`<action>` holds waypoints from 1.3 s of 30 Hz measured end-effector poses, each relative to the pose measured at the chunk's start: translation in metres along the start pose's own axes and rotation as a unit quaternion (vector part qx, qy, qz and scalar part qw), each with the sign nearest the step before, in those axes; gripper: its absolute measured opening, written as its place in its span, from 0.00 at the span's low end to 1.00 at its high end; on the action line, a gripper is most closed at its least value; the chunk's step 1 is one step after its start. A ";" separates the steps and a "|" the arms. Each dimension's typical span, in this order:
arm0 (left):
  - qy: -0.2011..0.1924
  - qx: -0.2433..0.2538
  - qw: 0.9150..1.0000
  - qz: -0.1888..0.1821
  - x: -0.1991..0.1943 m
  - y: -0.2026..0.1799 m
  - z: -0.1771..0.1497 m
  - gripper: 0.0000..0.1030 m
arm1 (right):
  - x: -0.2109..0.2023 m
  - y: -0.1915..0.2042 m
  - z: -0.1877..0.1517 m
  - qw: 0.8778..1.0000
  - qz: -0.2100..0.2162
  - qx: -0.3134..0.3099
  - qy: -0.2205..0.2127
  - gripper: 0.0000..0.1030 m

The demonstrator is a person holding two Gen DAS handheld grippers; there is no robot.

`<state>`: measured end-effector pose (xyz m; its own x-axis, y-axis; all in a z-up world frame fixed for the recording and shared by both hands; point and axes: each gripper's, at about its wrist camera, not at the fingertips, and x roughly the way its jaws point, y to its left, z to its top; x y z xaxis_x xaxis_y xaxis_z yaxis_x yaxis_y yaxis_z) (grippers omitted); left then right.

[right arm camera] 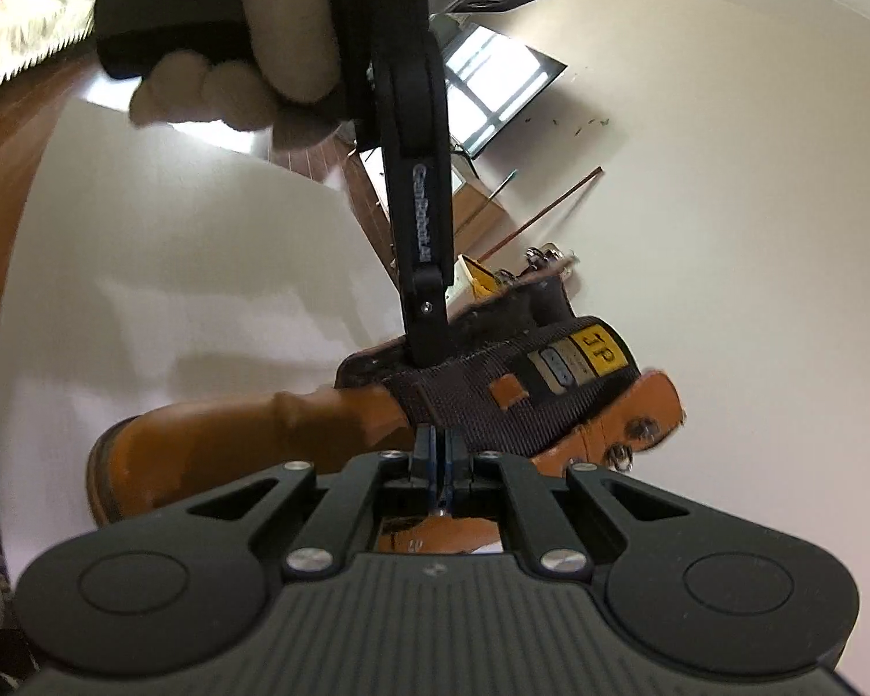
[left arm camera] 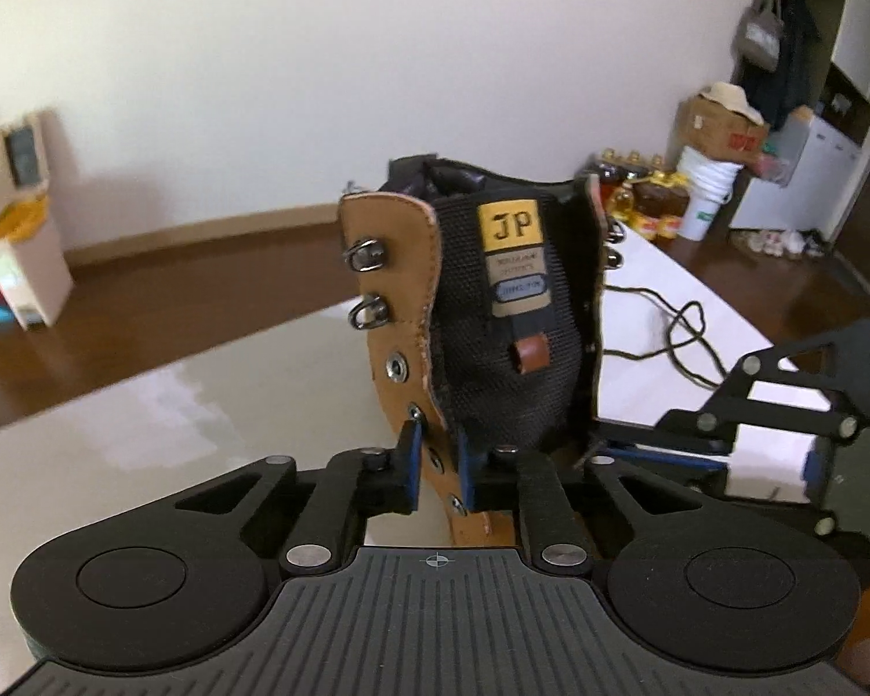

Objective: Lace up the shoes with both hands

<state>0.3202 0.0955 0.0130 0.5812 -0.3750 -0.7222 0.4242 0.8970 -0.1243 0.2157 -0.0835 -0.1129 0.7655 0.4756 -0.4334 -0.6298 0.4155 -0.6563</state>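
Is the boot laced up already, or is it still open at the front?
Open. The boot has bare eyelets and hooks on its tan flap, the tongue shows fully, and the lace lies loose on the table.

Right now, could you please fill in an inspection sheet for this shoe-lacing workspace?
Surface: glossy white tabletop, bare around the boot.
Job's things: tan leather lace-up boot with black mesh tongue and yellow JP label; dark lace lies loose on the table, upper eyelets unthreaded.
Clutter: nothing seen on the table.
Grippers: left claw clamps the boot's tan eyelet flap; right claw is shut at the tongue's edge, what it pinches is hidden.
Cables: nothing seen besides the lace.
Surroundings: brown wooden floor, white wall, cardboard boxes, white bucket, bottles.
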 end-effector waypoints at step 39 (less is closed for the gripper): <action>-0.049 -0.001 0.994 -0.095 -0.013 0.043 -0.027 0.18 | 0.052 0.067 0.044 0.973 -0.041 -0.210 0.085 0.04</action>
<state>0.3125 0.1453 -0.0016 0.5552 -0.5584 -0.6164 0.5318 0.8082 -0.2530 0.2076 0.0031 -0.1523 0.8440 0.3040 -0.4419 -0.4837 0.0753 -0.8720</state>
